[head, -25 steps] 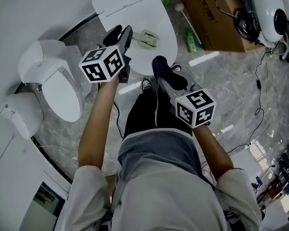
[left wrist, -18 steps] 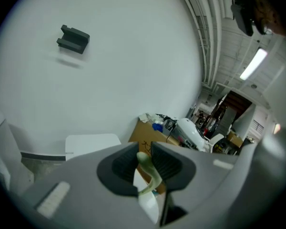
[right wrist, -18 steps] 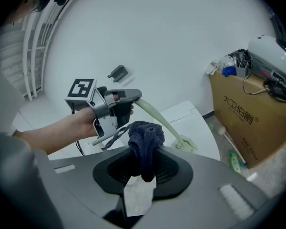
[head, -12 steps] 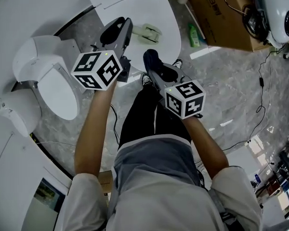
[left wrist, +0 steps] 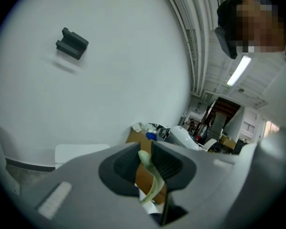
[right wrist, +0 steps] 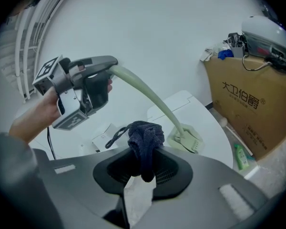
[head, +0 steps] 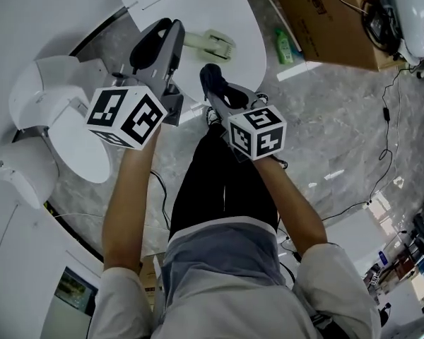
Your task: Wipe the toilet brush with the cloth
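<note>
Right gripper view: our right gripper [right wrist: 142, 170] clamps the limp-looking cloth [right wrist: 144, 138]; at ten o'clock our left gripper [right wrist: 109, 69] pinches the probably light, stiff toilet brush [right wrist: 150, 97] by its handle.

Open air on my feed between the left gripper [head: 162, 34] and the cloth [right wrist: 144, 140] in my right gripper [right wrist: 142, 168], all along the toilet brush [right wrist: 150, 97] handle. Under the brush head it's the white toilet lid [right wrist: 214, 128]. The cardboard box [right wrist: 248, 109] and 1 green bottle [right wrist: 240, 156] crowd the right side.

cloth [right wrist: 142, 140]: dark fuzzy terry | toilet brush [right wrist: 186, 139]: smooth pale-green plastic
</note>
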`<state>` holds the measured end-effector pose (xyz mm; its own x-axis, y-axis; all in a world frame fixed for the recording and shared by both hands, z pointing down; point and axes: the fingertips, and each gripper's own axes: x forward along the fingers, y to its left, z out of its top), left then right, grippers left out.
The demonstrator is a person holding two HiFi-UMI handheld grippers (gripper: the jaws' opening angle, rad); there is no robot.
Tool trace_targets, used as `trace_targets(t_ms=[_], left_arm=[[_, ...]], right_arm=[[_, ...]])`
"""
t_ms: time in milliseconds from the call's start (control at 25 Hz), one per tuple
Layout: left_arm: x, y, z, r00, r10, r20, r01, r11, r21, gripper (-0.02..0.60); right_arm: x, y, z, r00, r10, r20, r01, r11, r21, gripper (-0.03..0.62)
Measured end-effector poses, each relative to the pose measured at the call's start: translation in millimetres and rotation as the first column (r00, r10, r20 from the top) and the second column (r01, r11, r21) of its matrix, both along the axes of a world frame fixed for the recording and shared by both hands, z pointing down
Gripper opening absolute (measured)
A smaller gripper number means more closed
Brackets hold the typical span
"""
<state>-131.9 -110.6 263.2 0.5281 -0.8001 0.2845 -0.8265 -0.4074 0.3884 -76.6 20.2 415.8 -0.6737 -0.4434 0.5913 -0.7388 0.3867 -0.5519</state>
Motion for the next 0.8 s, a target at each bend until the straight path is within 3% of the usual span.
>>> trace_targets(t_ms=[800], left_arm=[[3.6, -2.9, 3.2, 1.0, 0.007, -0.015, -0.006, 0.998, 0.062, 0.0]], right_arm=[[-26.0, -45.2, 102.7, 0.991, 0.125, 0.046, -0.125, 0.992, -0.003, 0.071]])
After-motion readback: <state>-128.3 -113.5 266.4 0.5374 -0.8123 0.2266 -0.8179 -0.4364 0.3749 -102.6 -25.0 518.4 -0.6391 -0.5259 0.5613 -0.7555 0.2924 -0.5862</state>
